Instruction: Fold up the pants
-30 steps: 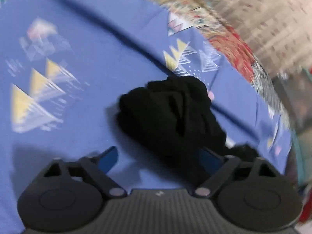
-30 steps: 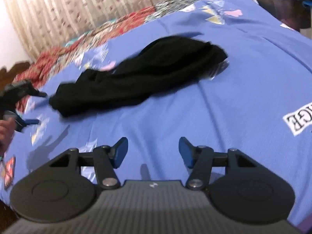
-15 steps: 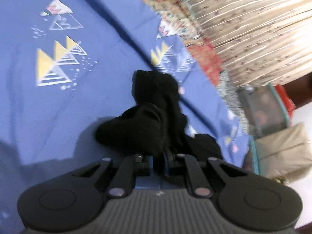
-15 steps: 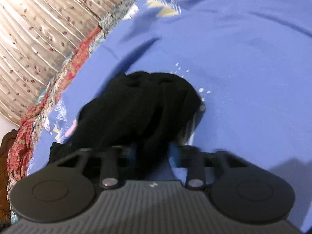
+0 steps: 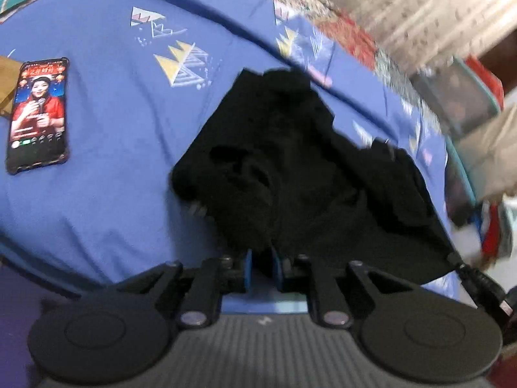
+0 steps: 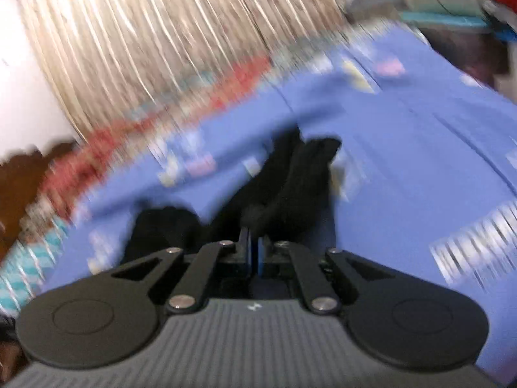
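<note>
Both hand-held grippers grasp the black pants (image 5: 290,168) bunched above the bed sheet (image 5: 106,200): the left hand-held gripper (image 5: 261,266) and the right hand-held gripper (image 6: 253,253) each pinch thin fabric. Risk — cloth slipping free, or dragging onto the phone (image 5: 37,114) nearby.

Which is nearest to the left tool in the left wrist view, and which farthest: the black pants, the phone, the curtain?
1. Black pants: clamped in the left tool, centre.
2. Phone: lying on the blue bedsheet, far left.
3. Curtain: beyond the bed, upper right.
</note>
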